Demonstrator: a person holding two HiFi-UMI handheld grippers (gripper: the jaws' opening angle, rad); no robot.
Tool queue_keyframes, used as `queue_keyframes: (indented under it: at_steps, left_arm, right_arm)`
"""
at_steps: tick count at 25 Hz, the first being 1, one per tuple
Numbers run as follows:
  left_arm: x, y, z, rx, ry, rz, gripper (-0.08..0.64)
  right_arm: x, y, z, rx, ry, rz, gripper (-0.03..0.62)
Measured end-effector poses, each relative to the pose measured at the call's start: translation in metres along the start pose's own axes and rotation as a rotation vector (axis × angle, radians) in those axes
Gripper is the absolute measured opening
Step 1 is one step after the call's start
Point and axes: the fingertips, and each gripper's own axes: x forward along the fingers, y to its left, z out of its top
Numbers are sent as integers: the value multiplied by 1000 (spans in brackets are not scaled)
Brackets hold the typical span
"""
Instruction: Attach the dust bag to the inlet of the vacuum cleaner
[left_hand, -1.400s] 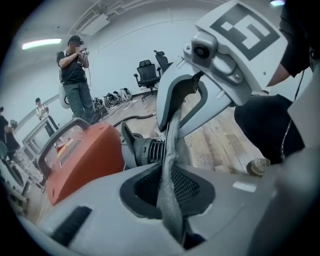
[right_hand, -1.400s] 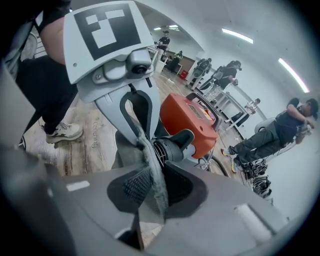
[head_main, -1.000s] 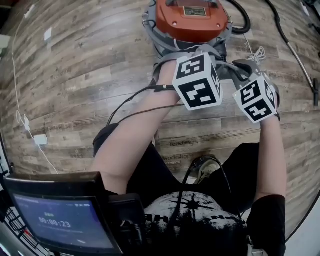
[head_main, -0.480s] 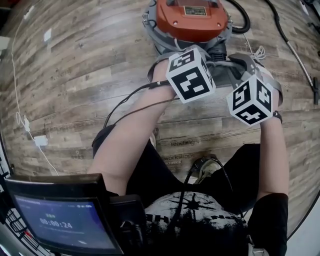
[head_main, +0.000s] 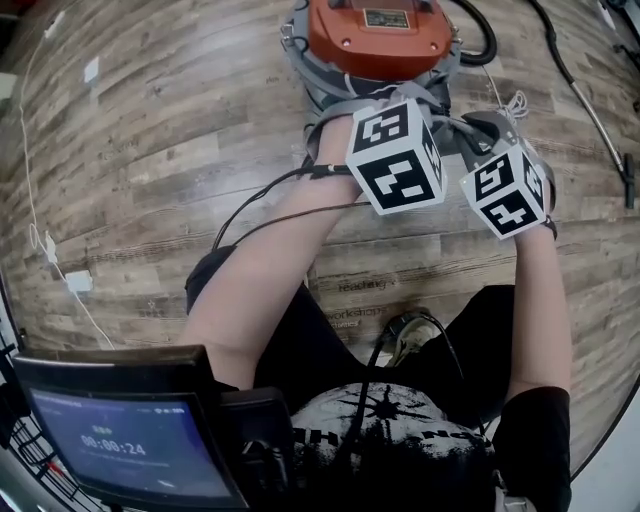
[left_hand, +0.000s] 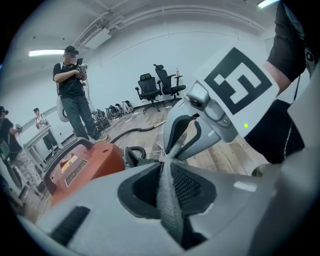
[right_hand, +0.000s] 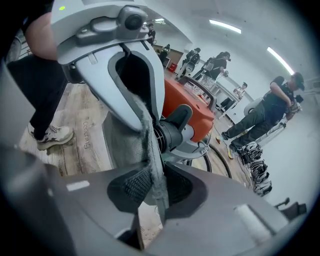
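The dust bag (right_hand: 117, 140) is held up by both grippers, just in front of the vacuum cleaner (head_main: 380, 35), which sits on the wooden floor (head_main: 150, 150) at the top middle of the head view. A fold of the grey bag cloth is pinched by the left gripper (left_hand: 167, 200) between its fingers (left_hand: 192, 187). These fingers have just been eased open a tiny bit, but the cloth is still caught between them. Another fold is pinched tight by the right gripper (right_hand: 150, 190) between its fingers (right_hand: 134, 184).

The edge of the bag is stretched from one gripper to the other, so its long side runs left to right across the head view. In the right gripper view the black round inlet (right_hand: 172, 134) is seen just behind the cloth, up and to the right of the fingers. The left gripper looks a little nearer to the vacuum cleaner. The bag mouth will likely have to be pushed toward the top of the head view, onto the inlet.

Since half a second ago, the marker cube (head_main: 395, 160) on the left gripper has been moved a little down and right. Both grippers are back about where they were a second ago.
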Motion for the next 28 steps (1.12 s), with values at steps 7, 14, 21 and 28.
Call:
queue_keyframes:
  at_steps: [7, 14, 21, 28]
  left_arm:
    - [2, -2, -12, -96, 18, -28, 46]
    - [5, -1, -23, -122, 75, -21, 40]
    - [7, 4, -7, -112, 4, 19, 51]
    - [5, 5, -9, -124, -13, 14, 63]
  right_arm:
    - [-9, -8, 13, -109, 22, -33, 74]
    - [-19, -7, 27, -204, 26, -58, 74]
    - [-16, -13, 13, -22, -34, -35, 74]
    - [-11, -9, 8, -24, -20, -31, 71]
